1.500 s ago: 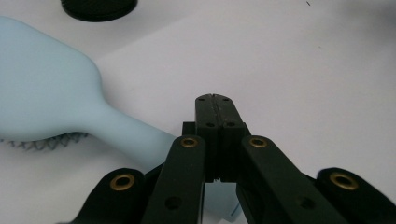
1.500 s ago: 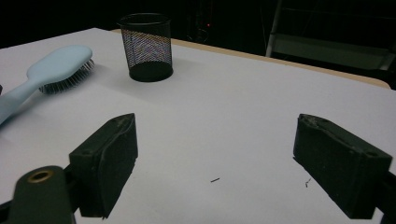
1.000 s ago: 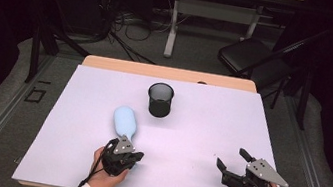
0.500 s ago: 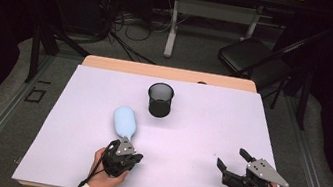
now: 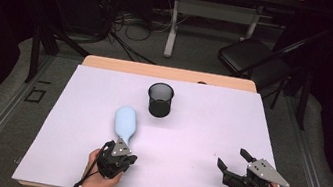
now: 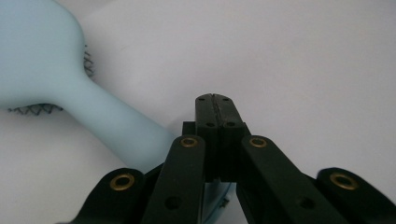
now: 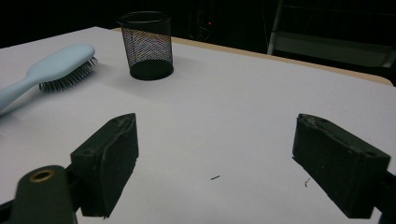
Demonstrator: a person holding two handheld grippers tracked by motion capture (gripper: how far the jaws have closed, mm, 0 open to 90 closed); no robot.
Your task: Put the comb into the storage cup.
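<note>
A light blue hairbrush (image 5: 125,122) lies bristles-down on the white table cover, handle toward the person. My left gripper (image 5: 120,149) sits over the handle's end. In the left gripper view its jaws (image 6: 215,100) are pressed together with nothing between them, and the hairbrush (image 6: 42,56) handle runs under the linkage at the left. A black mesh cup (image 5: 160,100) stands upright at the table's middle back. My right gripper (image 5: 234,160) rests near the front right with its jaws wide apart and empty. Its own view shows the cup (image 7: 145,44) and the hairbrush (image 7: 60,63) far off at the left.
The white cover (image 5: 199,129) spans the table, with a wooden edge (image 5: 168,72) showing at the back. A dark chair (image 5: 251,54) and cables stand on the floor beyond the table. A tiny dark speck (image 7: 215,177) lies between the right jaws.
</note>
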